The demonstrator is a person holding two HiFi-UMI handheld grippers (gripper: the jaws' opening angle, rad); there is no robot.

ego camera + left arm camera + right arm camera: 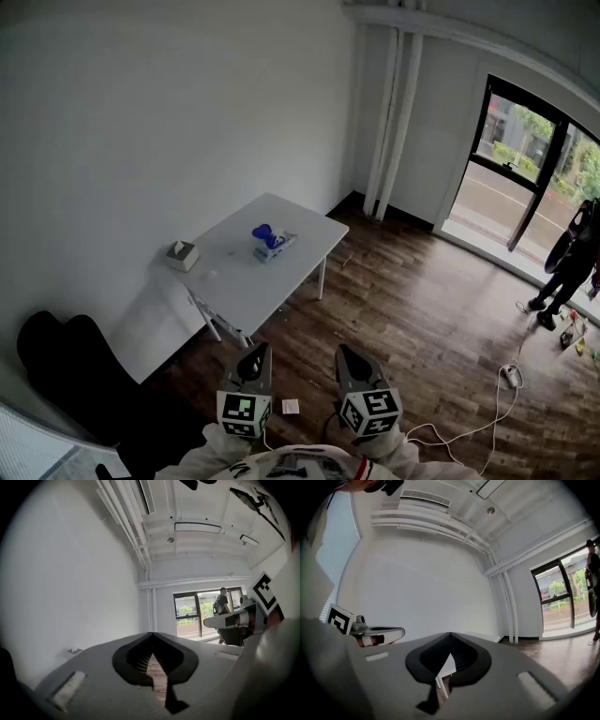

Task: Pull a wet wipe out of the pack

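Both tools are closed and carry nothing; the left gripper point(255, 350) and the right gripper point(349, 352) have their jaws pressed tip to tip, and each gripper view shows only floor and room beyond them. They are held level, well apart from the white table point(246, 286), on the near side of it.

The pack point(281, 245) lies near the middle of the table, with a blue thing point(262, 231) touching it on its left; I judge this pale packet to be the wipes, but it is too small to be sure. A small grey box point(182, 254) stands at the table's left end.

The risks, as I judge them: the pack looks light, so it may rise or slide on the table with the wipe if the other gripper does not press it down; closed jaws must open before they reach it, otherwise they only push it; a careless approach may knock the blue thing off the table.
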